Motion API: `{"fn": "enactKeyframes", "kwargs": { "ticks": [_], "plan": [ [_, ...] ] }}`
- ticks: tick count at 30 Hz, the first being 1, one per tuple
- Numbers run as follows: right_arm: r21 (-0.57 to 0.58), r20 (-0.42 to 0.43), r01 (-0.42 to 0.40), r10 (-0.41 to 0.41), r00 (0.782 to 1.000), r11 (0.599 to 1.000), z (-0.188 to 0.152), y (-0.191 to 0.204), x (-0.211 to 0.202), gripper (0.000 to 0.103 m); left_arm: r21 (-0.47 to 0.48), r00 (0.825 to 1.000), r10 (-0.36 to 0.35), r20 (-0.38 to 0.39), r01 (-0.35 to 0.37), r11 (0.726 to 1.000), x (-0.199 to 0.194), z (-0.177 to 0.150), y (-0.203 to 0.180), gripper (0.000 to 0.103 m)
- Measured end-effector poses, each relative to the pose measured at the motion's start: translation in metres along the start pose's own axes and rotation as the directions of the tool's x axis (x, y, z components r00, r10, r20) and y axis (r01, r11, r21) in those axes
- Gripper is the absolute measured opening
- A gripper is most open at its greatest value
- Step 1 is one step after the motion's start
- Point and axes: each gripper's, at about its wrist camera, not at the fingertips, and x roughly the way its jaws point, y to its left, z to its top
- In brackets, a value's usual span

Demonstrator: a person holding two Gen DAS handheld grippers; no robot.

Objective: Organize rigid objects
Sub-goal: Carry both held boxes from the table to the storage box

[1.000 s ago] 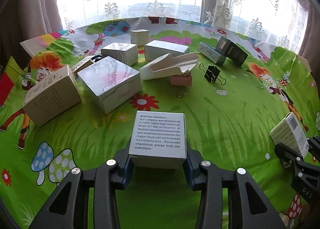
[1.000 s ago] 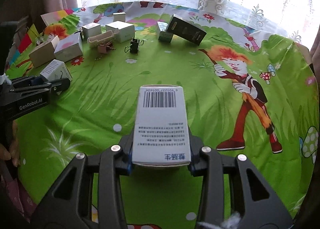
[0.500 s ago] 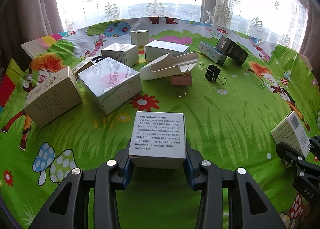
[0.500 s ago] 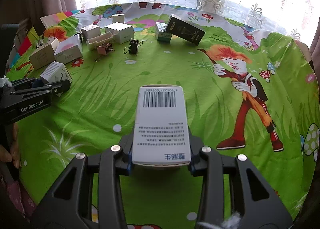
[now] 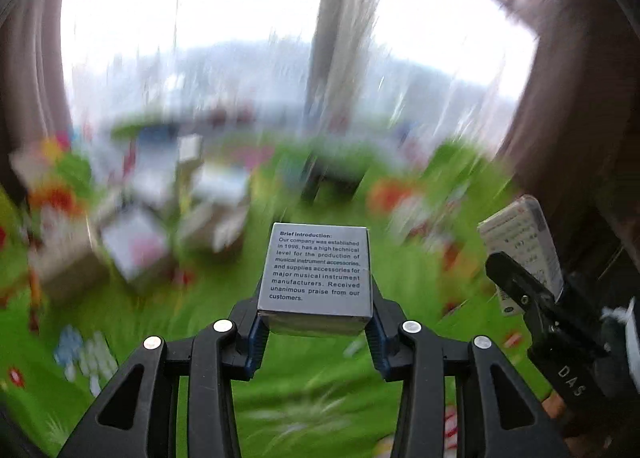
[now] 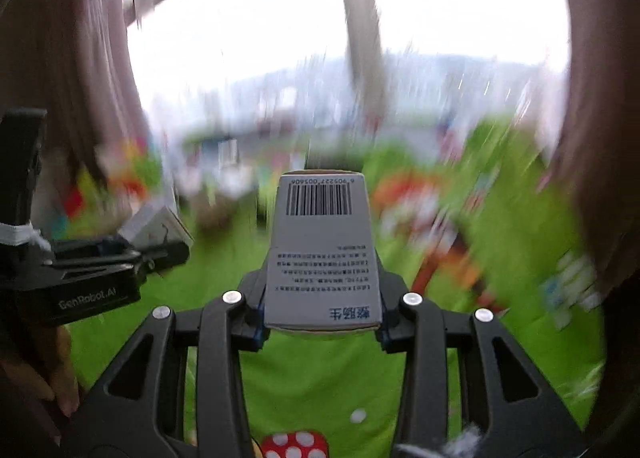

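The grey box (image 5: 318,272) with the words "Brief introduction" on top sits right between the two fingers of the left gripper (image 5: 316,328). The blue pads press on its two sides, so the left tongs are closed on it. The box sticks out forward past the fingertips, with its printed side facing up. It is held up above the green cartoon tablecloth (image 5: 304,386), which shows under it and all around.

The white box with a barcode (image 6: 323,254) sits the same way in the right gripper (image 6: 320,318). Its near end is pinched between the two fingers, and the barcode end points away from the tongs. The right tongs are closed on this box.

The two grippers are close side by side. In the left wrist view, the right gripper (image 5: 520,290) shows off to the right with its white box (image 5: 520,242). In the right wrist view, the left gripper (image 6: 152,254) shows off to the left with its box (image 6: 156,222), and part of a hand (image 6: 56,374) is below it.

Past the tongs, far ahead, the table holds more boxes (image 5: 136,246), but they are too blurry to tell apart. Behind them is a bright window with curtains (image 5: 248,18).
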Motion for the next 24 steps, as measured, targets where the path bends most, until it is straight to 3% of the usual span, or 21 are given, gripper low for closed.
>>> {"fn": "enactKeyframes", "kwargs": {
  "ticks": [2,4,9,15,24],
  "plan": [
    [0.004,0.177,0.027,-0.028,0.984,1.0,0.014,-0.001,-0.04,0.043,0.053,0.987,0.004,0.159,-0.013,0.998,-0.039,0.013,-0.016,0.043],
    [-0.023,0.285,0.074,-0.064,0.956,0.997,0.026,0.006,-0.069,0.043,0.089,0.965,0.012,0.262,-0.037,0.995,-0.066,0.018,-0.027,0.043],
    [-0.026,0.429,0.092,-0.072,0.9,0.995,0.033,0.022,-0.107,0.043,0.087,0.913,0.017,0.407,-0.058,0.995,-0.102,0.013,-0.033,0.043],
    [-0.088,0.455,0.099,-0.048,0.889,0.991,0.038,0.045,-0.121,0.043,0.087,0.894,0.031,0.447,-0.078,0.993,-0.119,0.011,-0.036,0.043],
    [-0.14,0.405,0.049,0.012,0.914,0.989,0.038,0.065,-0.117,0.043,0.044,0.896,0.092,0.435,-0.123,0.991,-0.132,-0.01,-0.011,0.043]
  ]
}}
